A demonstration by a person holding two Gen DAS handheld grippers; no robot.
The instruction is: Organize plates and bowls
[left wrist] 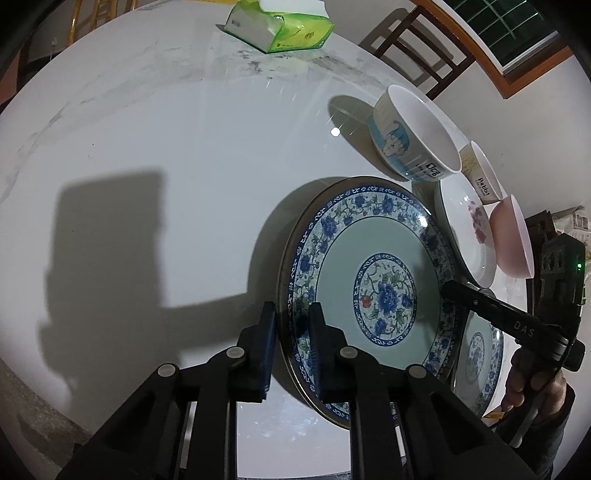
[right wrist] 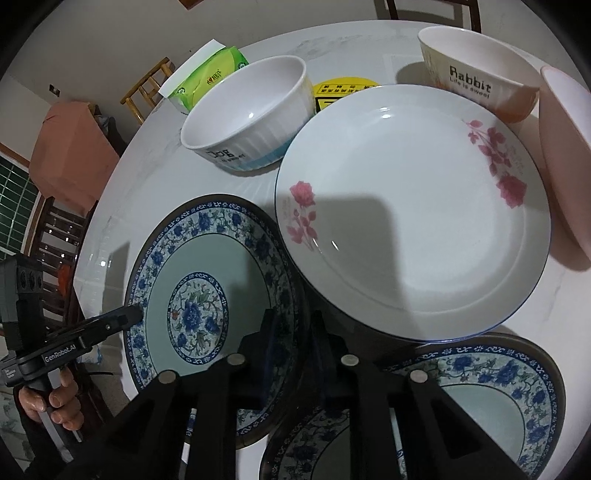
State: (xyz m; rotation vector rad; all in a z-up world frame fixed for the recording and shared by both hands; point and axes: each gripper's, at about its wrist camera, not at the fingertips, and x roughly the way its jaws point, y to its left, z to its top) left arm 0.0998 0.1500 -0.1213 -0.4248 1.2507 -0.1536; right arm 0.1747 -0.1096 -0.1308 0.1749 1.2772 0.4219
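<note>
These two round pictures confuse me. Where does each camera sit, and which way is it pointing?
Left wrist: rides the left gripper, facing across the table; its fingers straddle the blue floral plate rim; the right gripper enters from the right.
Right wrist: rides the right gripper, fingers over the same plate's opposite rim.
Shared: that plate, rose plate, bowls, tissue pack.

Both fisheye views are dim and cool-toned, with black vignetting in the corners and straight lines bowed near the edges. A hard overhead light throws a sharp, blocky shadow across the white table (left wrist: 155, 155) and another over the pink-flowered plate (right wrist: 406, 206). Small specular glints dot the glazed surfaces. Focus is crisp throughout.
</note>
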